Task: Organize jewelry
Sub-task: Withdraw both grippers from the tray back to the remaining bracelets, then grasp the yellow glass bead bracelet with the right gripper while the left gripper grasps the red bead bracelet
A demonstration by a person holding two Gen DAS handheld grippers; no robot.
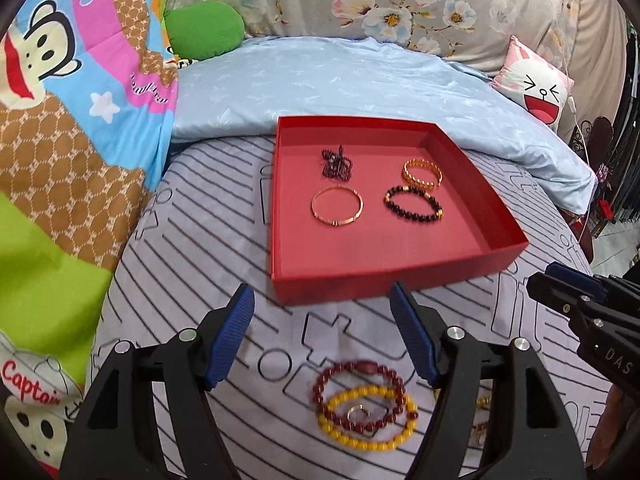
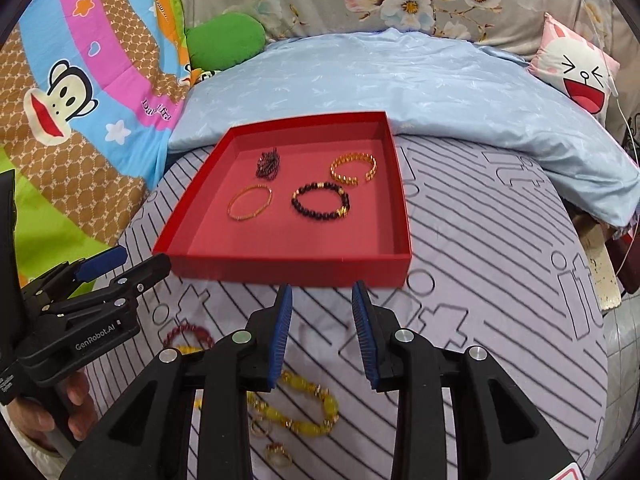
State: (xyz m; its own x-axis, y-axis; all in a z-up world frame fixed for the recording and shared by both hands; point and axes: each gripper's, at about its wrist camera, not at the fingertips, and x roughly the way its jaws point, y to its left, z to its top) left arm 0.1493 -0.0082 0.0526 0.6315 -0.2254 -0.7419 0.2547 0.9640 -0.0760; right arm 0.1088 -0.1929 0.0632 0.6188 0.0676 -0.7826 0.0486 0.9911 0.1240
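Observation:
A red tray (image 1: 360, 286) (image 2: 280, 270) lies on the striped bed. It holds a dark bead strand (image 1: 336, 163), a thin gold bangle (image 1: 337, 206), a gold chain cuff (image 1: 422, 174) and a black bead bracelet (image 1: 413, 203). My left gripper (image 1: 322, 338) is open and empty above a dark red bead bracelet (image 1: 352, 368), a yellow bead bracelet (image 1: 368, 420) and a small ring (image 1: 357, 412). My right gripper (image 2: 322, 336) is open and empty above a yellow stone bracelet (image 2: 304, 404) and two small rings (image 2: 278, 454).
A folded light blue blanket (image 1: 340, 76) lies behind the tray. A cartoon quilt (image 1: 60, 120) rises on the left. A green cushion (image 1: 204, 28) and a pink bunny pillow (image 1: 536, 80) sit at the back. The bed edge drops off at right (image 2: 600, 320).

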